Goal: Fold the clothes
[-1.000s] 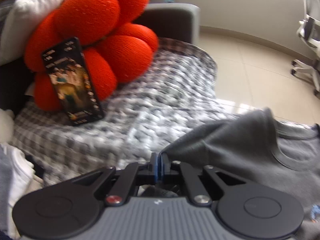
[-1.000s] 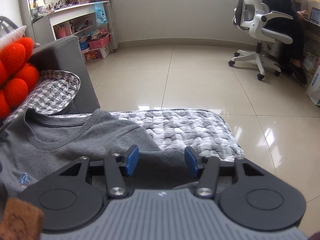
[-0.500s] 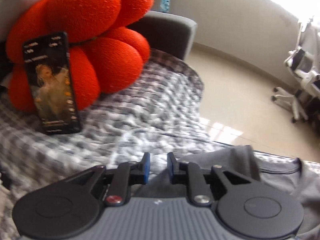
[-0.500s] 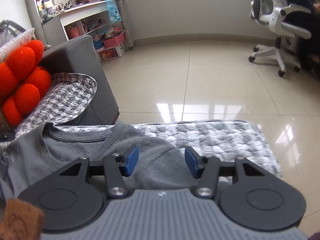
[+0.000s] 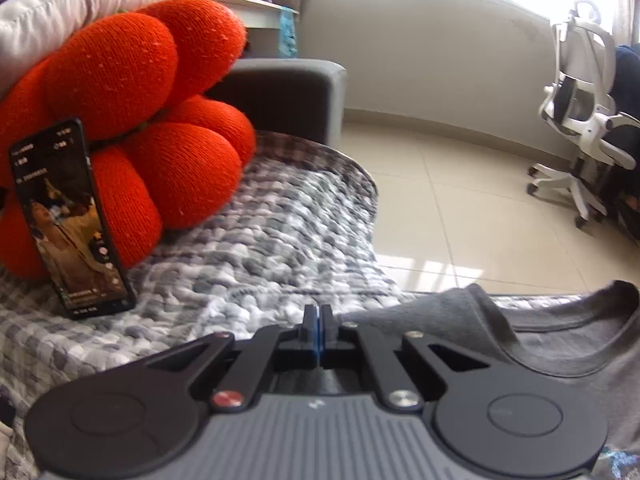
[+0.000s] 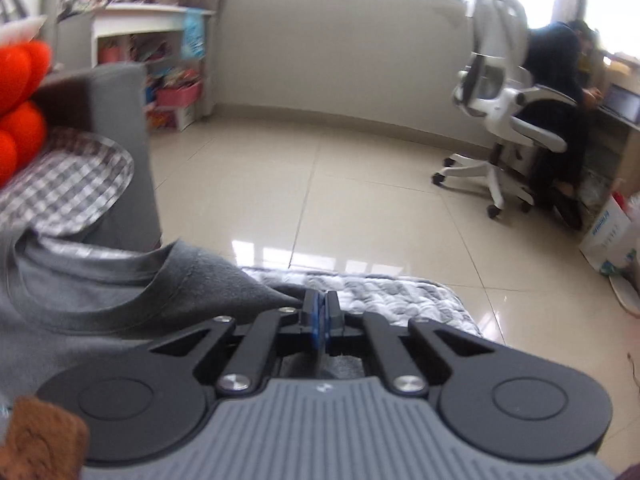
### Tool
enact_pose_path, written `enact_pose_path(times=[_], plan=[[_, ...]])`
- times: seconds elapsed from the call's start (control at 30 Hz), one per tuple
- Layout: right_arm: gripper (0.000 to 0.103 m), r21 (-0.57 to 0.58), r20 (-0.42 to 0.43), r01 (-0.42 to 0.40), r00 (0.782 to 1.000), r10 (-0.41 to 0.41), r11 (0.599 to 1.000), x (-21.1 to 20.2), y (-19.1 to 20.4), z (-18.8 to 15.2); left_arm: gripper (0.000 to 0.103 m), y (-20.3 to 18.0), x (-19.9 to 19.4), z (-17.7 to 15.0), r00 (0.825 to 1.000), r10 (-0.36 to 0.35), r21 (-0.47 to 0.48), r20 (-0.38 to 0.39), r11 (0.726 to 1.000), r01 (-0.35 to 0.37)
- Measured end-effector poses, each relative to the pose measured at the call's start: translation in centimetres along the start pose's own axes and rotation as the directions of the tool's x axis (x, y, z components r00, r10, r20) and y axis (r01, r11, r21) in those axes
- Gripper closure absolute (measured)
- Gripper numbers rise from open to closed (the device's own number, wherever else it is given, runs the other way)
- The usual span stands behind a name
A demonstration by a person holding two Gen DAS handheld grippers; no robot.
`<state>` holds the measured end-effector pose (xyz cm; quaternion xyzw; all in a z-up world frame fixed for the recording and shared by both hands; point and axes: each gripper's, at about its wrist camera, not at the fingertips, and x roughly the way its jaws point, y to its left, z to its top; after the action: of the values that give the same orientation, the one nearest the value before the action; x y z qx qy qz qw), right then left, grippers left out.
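1. Grey T-shirt (image 5: 560,344) lies on the grey-white checked quilt (image 5: 280,240) covering the sofa seat, neckline (image 6: 84,304) facing the room. Landmark: the orange knitted cushion (image 5: 152,120). The shirt sits on the room side of it, well apart.
2. Look: plain mid-grey knit with a ribbed round collar. Small light-blue print low on the chest (image 5: 618,460). Shoulder areas are bunched into ridges, not flat. Hem and sleeves are out of view.
3. Left gripper (image 5: 317,320): jaws fully together at the shirt's shoulder edge nearer the cushion. Fabric runs up to the tips; whether any is actually pinched between the pads, cannot tell.
4. Right gripper (image 6: 320,312): jaws together on a drawn-up peak of grey fabric at the shoulder farther from the cushion. The cloth tapers straight into the pads, so I read it as a grip on the shirt.
5. Step, my read: shoulder pick at both corners, start of the fold, nothing folded yet.
6. Next move needs: confirm the left pinch really has cloth; lift both shoulders together and keep the collar line taut; then lay the shirt flat away from the cushion or carry the shoulders toward the hem.
7. Risk: knit is limp, so a thin pinch can slip out.
8. Around: phone (image 5: 68,220) leans on the cushion. Grey sofa arm (image 5: 288,96) sits behind the cushion. A person sits in a white office chair (image 6: 504,108) across the tile floor (image 6: 360,200).
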<state>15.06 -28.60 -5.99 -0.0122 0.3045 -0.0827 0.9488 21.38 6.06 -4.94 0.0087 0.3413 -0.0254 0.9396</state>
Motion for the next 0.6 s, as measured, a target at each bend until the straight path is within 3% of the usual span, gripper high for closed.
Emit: enact_pose_path(times=[0.07, 0.13, 0.2, 0.27, 0.3, 0.33, 0.4, 0.47, 0.6], plan=[[0.100, 0.023, -0.049, -0.039, 0.998, 0.040, 0.999, 1.2, -0.3, -0.3, 0.102, 0.1, 0.8, -0.3, 1.000, 0.001, 0.017, -0.018, 1.000, -0.001], [0.092, 0.021, -0.050, -0.070, 0.996, 0.070, 0.997, 1.5, -0.3, -0.6, 0.099, 0.4, 1.7, -0.6, 0.999, -0.017, 0.029, -0.046, 0.999, 0.018], [0.085, 0.049, -0.049, -0.117, 0.992, 0.119, 0.992, 1.4, -0.6, -0.1, 0.093, 1.2, 1.8, -0.1, 0.997, -0.055, -0.022, -0.057, 0.998, 0.054], [0.065, 0.078, -0.047, -0.172, 0.983, 0.176, 0.982, 1.4, -0.9, 0.6, 0.087, 1.4, 2.0, 0.4, 0.993, -0.104, -0.046, -0.063, 0.994, 0.101], [0.050, 0.079, -0.044, -0.200, 0.978, 0.204, 0.977, 1.5, -0.7, 1.0, 0.081, 1.3, 2.1, 0.6, 0.989, -0.131, -0.050, -0.064, 0.990, 0.128], [0.045, 0.080, -0.041, -0.227, 0.972, 0.231, 0.970, 1.6, -0.5, 1.4, 0.064, 1.3, 2.2, 0.9, 0.985, -0.159, -0.053, -0.066, 0.986, 0.155], [0.045, 0.078, -0.040, -0.272, 0.961, 0.275, 0.959, 2.1, -0.1, 2.1, 0.051, 1.1, 2.5, 1.4, 0.975, -0.213, -0.060, -0.068, 0.976, 0.209], [0.046, 0.058, -0.065, -0.273, 0.959, 0.276, 0.960, 3.1, 1.0, 2.4, 0.050, 0.1, 3.0, 1.6, 0.964, -0.252, -0.031, -0.084, 0.968, 0.251], [0.064, 0.009, -0.089, -0.255, 0.963, 0.255, 0.967, 4.4, 2.9, 2.4, 0.048, -3.1, 3.6, 1.0, 0.969, -0.226, 0.126, -0.095, 0.963, 0.237]])
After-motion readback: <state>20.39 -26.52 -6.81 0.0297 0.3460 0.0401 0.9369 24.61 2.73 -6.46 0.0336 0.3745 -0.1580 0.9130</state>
